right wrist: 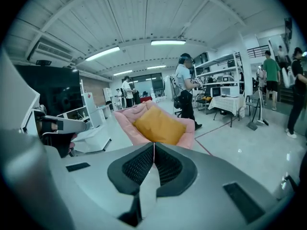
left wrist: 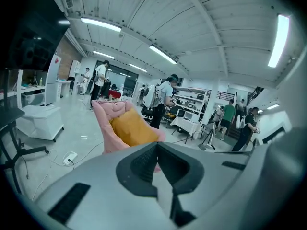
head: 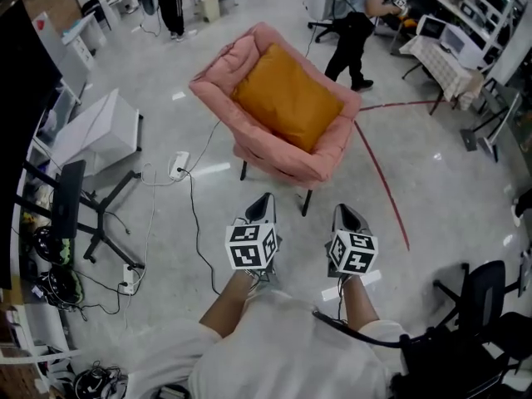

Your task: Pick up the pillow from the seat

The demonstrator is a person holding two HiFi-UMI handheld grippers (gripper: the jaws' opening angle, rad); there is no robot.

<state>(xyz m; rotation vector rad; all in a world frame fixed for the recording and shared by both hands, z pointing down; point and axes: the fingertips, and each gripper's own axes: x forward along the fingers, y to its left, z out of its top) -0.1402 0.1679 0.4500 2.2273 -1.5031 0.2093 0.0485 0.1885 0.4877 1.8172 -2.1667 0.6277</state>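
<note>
Pillow (head: 287, 98) on chair (head: 241, 52); L gripper (head: 268, 196) left of R gripper (head: 341, 208), both before chair, apart.

Head view looks steeply down — both gripper views face the shared chair (head: 328, 160).

Ahead of me the glossy grey floor (head: 449, 198) carries a pink seat (head: 283, 163) on dark legs. 1 orange pillow (head: 287, 98) lies in it. On the floor to its left lie a white power strip (head: 179, 165) and black cables (head: 194, 210).
</note>
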